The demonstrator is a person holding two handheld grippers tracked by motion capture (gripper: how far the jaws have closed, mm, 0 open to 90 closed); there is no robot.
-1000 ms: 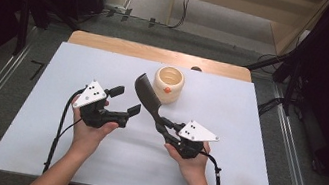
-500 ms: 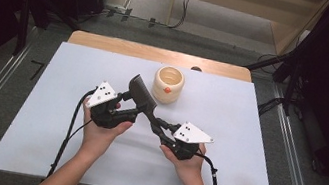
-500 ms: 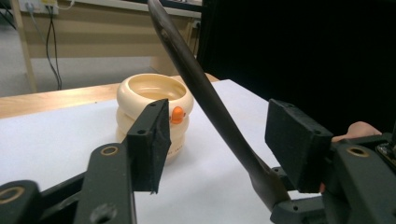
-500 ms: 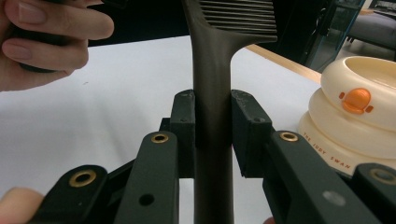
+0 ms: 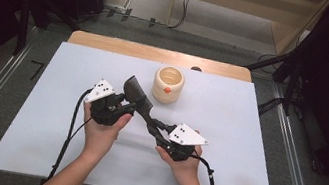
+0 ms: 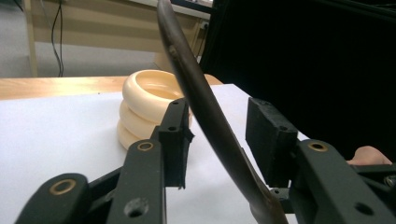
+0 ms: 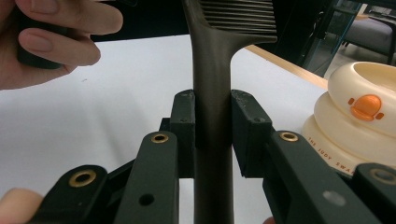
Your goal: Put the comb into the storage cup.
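Note:
A dark brown slotted spatula [image 5: 138, 99] is held up off the white table. My right gripper [image 5: 156, 126] is shut on its handle, and in the right gripper view both pads press the handle [image 7: 212, 140] from either side. My left gripper [image 5: 124, 107] has come in around the spatula's neck, just below the blade. Its jaws have just been closing. In the left gripper view the spatula [image 6: 205, 112] runs between them, close against one pad [image 6: 176, 140], with a gap to the other pad. A cream ribbed cup [image 5: 168, 84] stands just behind the blade.
The white table cover [image 5: 256, 138] has bare room on both sides of the hands. A wooden strip [image 5: 119, 45] runs along its far edge. The cup [image 7: 359, 116] bears an orange mark and stands close to the right of the spatula.
My left gripper has moved right toward the spatula and its jaws have narrowed around the neck. The right gripper and spatula shifted slightly left and stay gripped.

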